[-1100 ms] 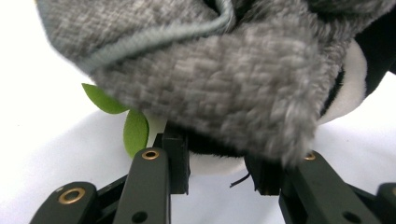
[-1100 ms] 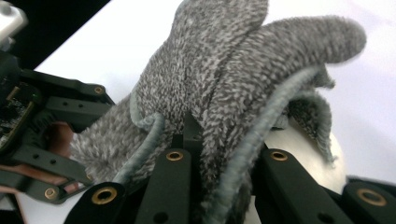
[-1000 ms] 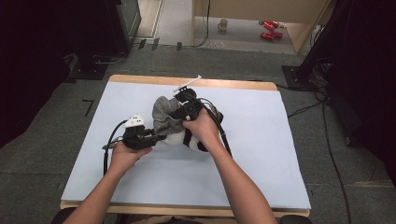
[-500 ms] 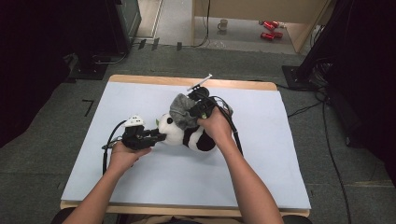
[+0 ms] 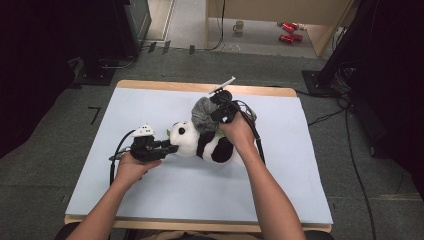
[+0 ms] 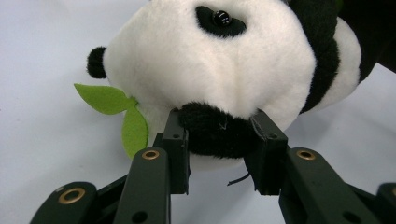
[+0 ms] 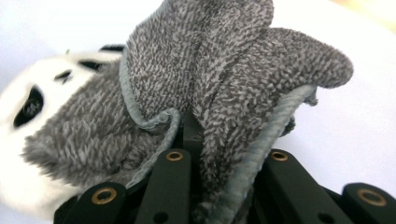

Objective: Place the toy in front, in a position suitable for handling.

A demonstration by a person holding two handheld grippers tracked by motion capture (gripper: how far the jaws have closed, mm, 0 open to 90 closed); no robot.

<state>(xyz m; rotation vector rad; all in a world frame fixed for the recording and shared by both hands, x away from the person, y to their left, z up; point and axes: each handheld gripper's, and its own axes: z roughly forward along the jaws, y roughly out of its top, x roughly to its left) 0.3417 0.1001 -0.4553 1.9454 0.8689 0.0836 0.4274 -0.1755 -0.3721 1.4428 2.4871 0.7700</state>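
A black-and-white plush panda (image 5: 202, 143) lies on its side in the middle of the pale blue table (image 5: 150, 195). My left gripper (image 5: 171, 148) is shut on the panda's black ear (image 6: 217, 133), with the white head (image 6: 205, 60) and a green felt leaf (image 6: 122, 114) just beyond. My right gripper (image 5: 217, 114) is shut on a bunched grey cloth (image 5: 202, 114) held above the panda's back. In the right gripper view the grey cloth (image 7: 219, 79) is folded between the jaws, and the panda's face (image 7: 32, 107) shows at the left.
A black cable (image 5: 117, 150) trails from the left gripper. Past the table's far edge are a dark cabinet (image 5: 115, 30), a cup (image 5: 239, 26) and red items (image 5: 286, 31) on the floor. Cables (image 5: 350, 125) run along the floor at the right.
My right gripper has lifted the grey cloth up and to the right, off the panda's head, uncovering the panda. The left gripper has stayed put.
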